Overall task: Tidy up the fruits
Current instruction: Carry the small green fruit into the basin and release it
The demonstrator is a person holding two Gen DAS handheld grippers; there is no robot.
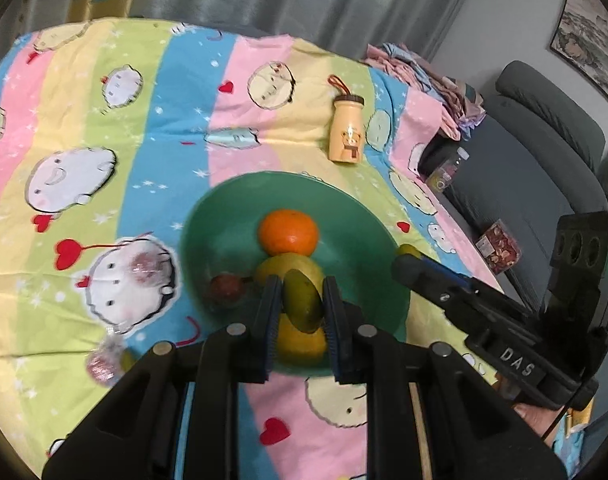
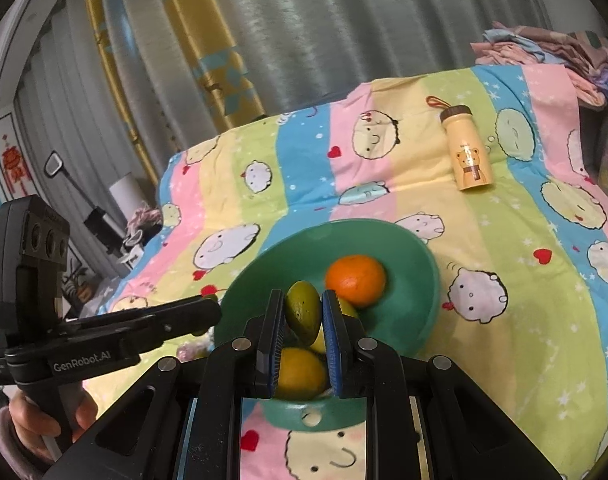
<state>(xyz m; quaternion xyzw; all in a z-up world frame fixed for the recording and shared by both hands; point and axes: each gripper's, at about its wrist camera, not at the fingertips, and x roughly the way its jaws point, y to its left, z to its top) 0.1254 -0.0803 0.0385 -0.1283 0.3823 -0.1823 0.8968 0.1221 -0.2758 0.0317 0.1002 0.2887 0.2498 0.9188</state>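
Starting at the left gripper (image 1: 301, 280): black plastic arms, blue ribbed pads, squeezed onto a smooth olive-green oval fruit (image 1: 302, 304), pinched by its flatter sides. Over at the right gripper (image 2: 303, 293): same black frame, same blue pads, clamped on a glossy lime-green oval fruit (image 2: 303, 314).

Both held over a round teal-green bowl (image 1: 224, 232), matte and shallow. Down inside it:
- a bright orange mandarin (image 1: 288, 231) with faintly dimpled skin, at the far side
- a plump yellow-green fruit (image 1: 282, 266), touching the mandarin
- a rounder waxy yellow fruit (image 1: 300, 346), nearest the pads
- a blurred dark-red round thing (image 1: 226, 286) off to the left, too soft to name

Readable in white capitals on the right gripper's body: "DAS". Printed along the left gripper's side, seen from the right wrist: "GenRobot.AI", with a hand (image 2: 44, 416) wrapped round the handle below.

Under everything, a crumpled pastel-striped cotton sheet (image 1: 164, 120), printed with round cartoon faces, red hearts and white stars. Beyond the bowl, well apart from it, a cream-yellow cylindrical bottle (image 1: 346, 132) with a brown cap, an orange loop strap and a little bear picture. Near the bowl's left edge, a crinkly pink wrapped sweet (image 1: 100, 362) lying on the cloth.
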